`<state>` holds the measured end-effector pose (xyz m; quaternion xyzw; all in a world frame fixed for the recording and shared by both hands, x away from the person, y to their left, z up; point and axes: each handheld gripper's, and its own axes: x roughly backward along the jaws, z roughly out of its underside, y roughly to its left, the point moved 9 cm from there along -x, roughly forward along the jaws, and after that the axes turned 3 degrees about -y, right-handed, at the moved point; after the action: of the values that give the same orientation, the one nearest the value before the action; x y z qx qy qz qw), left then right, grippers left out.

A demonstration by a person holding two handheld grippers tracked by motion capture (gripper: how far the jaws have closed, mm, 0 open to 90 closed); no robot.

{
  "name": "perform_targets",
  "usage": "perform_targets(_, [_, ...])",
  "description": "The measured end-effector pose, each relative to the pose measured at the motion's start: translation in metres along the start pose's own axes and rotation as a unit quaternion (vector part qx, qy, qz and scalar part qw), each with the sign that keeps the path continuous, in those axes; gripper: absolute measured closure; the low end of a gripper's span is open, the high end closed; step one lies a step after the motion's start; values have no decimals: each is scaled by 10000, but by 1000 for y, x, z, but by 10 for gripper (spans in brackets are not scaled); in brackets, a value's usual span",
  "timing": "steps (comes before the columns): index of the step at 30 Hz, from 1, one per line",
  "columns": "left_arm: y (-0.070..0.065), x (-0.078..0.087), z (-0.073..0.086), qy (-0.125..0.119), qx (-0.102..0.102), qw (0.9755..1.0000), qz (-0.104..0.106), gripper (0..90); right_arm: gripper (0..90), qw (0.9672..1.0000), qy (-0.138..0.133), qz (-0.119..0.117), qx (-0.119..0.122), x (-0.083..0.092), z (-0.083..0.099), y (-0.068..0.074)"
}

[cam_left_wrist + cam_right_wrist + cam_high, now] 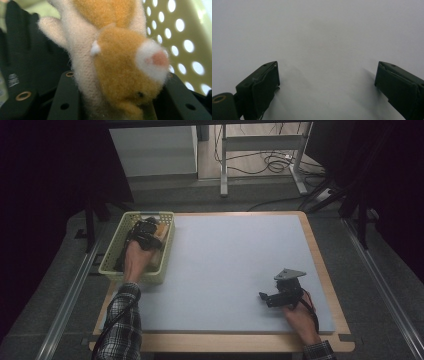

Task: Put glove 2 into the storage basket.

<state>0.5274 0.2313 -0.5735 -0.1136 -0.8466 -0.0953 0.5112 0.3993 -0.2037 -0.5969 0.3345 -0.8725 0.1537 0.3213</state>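
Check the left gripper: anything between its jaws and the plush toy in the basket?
Nothing visible. In the left gripper view the plush toy already sits between the two black jaws of the left gripper, inside the basket. A black glove lies beside the toy, not in front of it.

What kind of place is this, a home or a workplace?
Probably a lab or recording workspace: a wooden table with a pale grey mat, dark curtains around it, and loose black cables on the floor behind.
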Motion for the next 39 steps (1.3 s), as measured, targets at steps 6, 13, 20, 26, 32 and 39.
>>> perform_targets(6, [3, -16, 8, 307, 336, 9988, 156, 444, 56, 10000, -3, 0, -1, 0, 0, 0])
perform_targets(13, [6, 7, 6, -43, 307, 9983, 489, 146, 55, 10000, 1, -2, -2, 0, 0, 0])
perform_targets(20, [25, 45, -4, -594, 374, 9973, 236, 204, 55, 10000, 1, 2, 0, 0, 0, 0])
perform_targets(26, [50, 34, 11, -364, 449, 9975, -407, 565, 55, 10000, 2, 2, -1, 0, 0, 0])
perform_targets(32, [36, 4, 15, -56, 381, 9991, -163, 682, 55, 10000, 3, -1, -3, 0, 0, 0])
perform_targets(39, [26, 3, 7, -128, 282, 9994, -156, 660, 56, 10000, 0, 0, -1, 0, 0, 0])
